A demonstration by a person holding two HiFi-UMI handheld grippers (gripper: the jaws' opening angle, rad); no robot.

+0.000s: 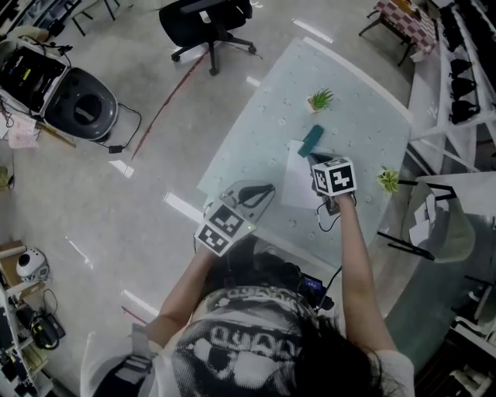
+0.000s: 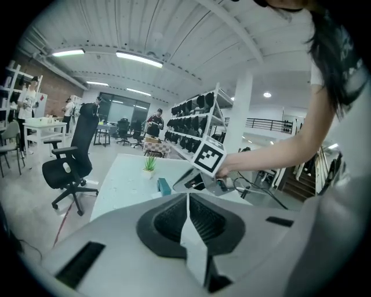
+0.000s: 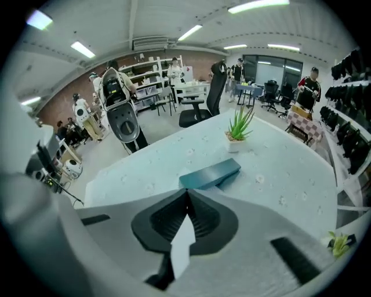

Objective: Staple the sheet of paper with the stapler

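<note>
A teal stapler (image 1: 312, 140) lies on the pale table (image 1: 364, 116), with its near end on the far edge of a white sheet of paper (image 1: 294, 180). My right gripper (image 1: 324, 159) hovers over the sheet just short of the stapler, pointing steeply down. Its jaws are shut with nothing seen between them. In the right gripper view the stapler (image 3: 210, 174) sits just beyond the shut right gripper (image 3: 186, 191). My left gripper (image 1: 263, 191) hangs at the table's near left edge, left of the sheet. Its jaws meet in the left gripper view (image 2: 188, 196), where the stapler (image 2: 164, 186) lies ahead.
Two small potted plants stand on the table, one (image 1: 320, 99) beyond the stapler and one (image 1: 387, 180) at the right edge. A black office chair (image 1: 208, 22) and a round appliance (image 1: 81, 105) stand on the floor to the left. Shelving (image 1: 465, 70) runs along the right.
</note>
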